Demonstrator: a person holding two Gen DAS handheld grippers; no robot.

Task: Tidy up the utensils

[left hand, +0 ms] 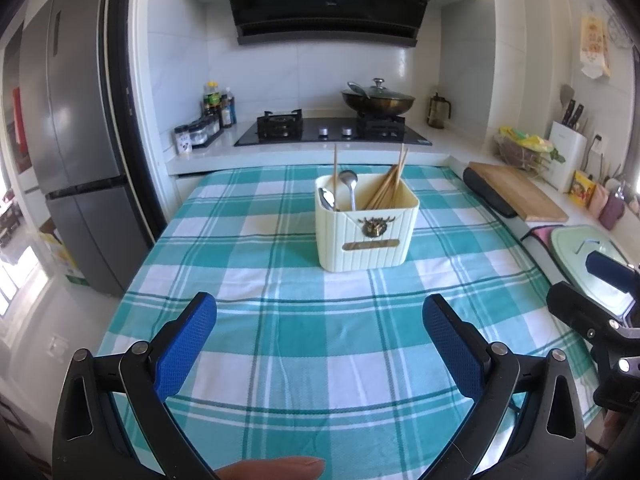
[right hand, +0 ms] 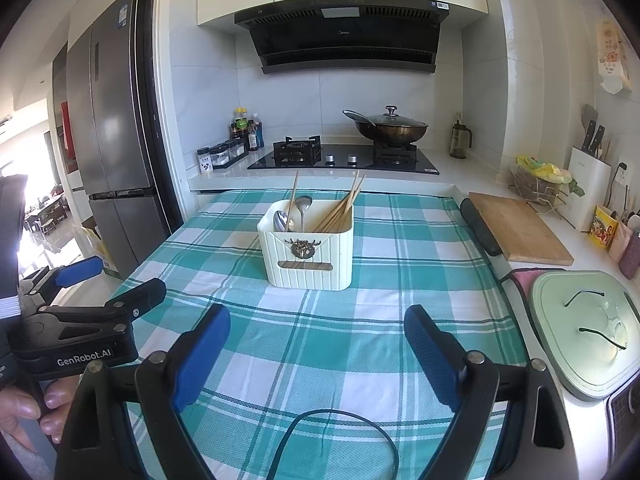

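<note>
The left hand-held gripper (left hand: pixel 320 316) hangs over the near part of the checked teal-and-white cloth (left hand: pixel 280 332), its blue pads spread wide with nothing between them. The right hand-held gripper (right hand: pixel 317 328) hangs beside it over the same cloth, spread just as wide and also empty. A thin dark cable (right hand: pixel 340 428) loops on the cloth near the right one.

Further off, toward the middle of the cloth, stands a cream ribbed utensil holder (left hand: pixel 366 236) with a metal ornament on its front. Inside it, metal spoons (left hand: pixel 348 190) lean in the left part and a bunch of wooden chopsticks (left hand: pixel 390 186) leans in the right part; one single chopstick (left hand: pixel 335 168) stands upright at the left.

On the counter (right hand: pixel 588 408) to the right lies a pale green lid (right hand: pixel 580 332) with a pair of glasses on it, and further back a wooden cutting board (right hand: pixel 520 228). At the far end a lidded wok (right hand: pixel 390 128) sits on the right burner of the gas hob (right hand: pixel 344 160).

A person's fingers (right hand: pixel 24 408) grip the left tool's handle.
</note>
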